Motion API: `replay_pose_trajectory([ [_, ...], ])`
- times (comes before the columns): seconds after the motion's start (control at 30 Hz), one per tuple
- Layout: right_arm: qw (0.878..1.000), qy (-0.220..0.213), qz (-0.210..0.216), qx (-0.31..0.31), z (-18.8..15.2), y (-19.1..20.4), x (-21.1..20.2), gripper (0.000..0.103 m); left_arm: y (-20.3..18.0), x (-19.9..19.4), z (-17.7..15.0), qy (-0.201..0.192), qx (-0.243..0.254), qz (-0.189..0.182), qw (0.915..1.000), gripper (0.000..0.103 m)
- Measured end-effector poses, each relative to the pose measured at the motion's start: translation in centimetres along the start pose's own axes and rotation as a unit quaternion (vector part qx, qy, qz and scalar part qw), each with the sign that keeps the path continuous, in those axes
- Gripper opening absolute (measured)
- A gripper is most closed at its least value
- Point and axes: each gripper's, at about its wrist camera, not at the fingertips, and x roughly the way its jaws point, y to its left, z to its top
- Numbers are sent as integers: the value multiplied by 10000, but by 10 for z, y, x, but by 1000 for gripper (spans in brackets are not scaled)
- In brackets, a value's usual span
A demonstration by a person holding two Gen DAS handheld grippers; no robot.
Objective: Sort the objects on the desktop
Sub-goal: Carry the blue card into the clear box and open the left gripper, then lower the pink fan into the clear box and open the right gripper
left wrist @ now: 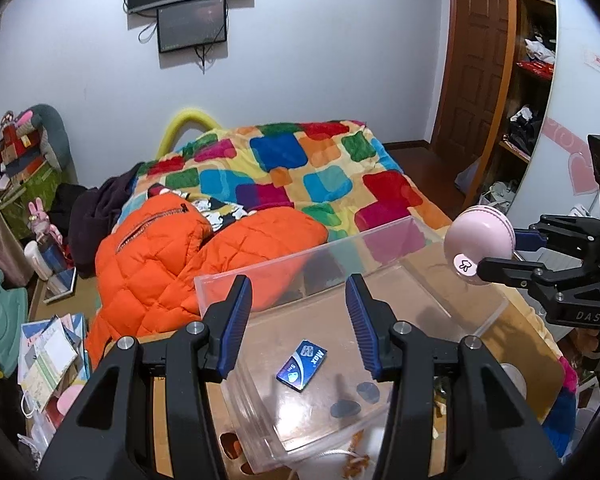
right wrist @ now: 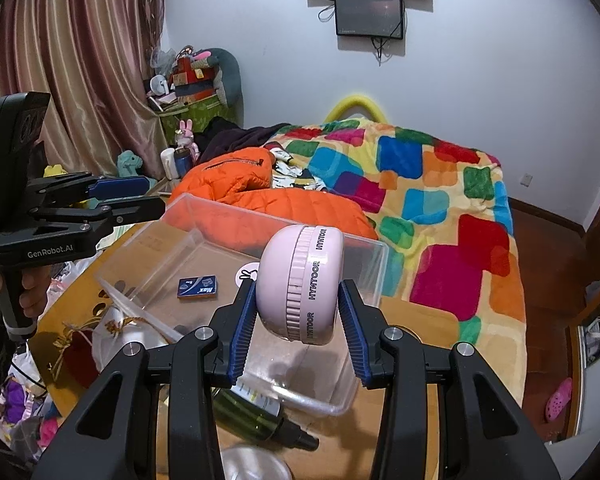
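Pink round gadget held over the clear bin

The right gripper (right wrist: 297, 322) has its jaws clamped on a pink round device (right wrist: 300, 286) marked HYUTOOR, lifted above the near part of the clear plastic bin (right wrist: 364, 252) on the wooden tabletop (right wrist: 412, 316). The left gripper (left wrist: 298, 322) hovers over the bin with jaws spread and nothing between them. A small blue box (left wrist: 301, 365) lies flat on the bin's floor. A dark green bottle (right wrist: 256, 412) lies beside the bin.

A wooden table (right wrist: 412, 320) carries a clear bin (right wrist: 364, 248) and a green bottle (right wrist: 256, 416).
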Motion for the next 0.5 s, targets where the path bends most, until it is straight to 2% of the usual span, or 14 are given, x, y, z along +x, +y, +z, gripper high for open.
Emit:
replay_pose_trajectory([
  [0.4, 9972, 701, 205, -167, 1, 3, 51, 38, 7, 13, -8, 148, -37, 40, 9999, 49],
  [0.5, 9954, 896, 203, -270, 0, 7, 60, 38, 9, 12, -9, 120, -65, 40, 9999, 57],
])
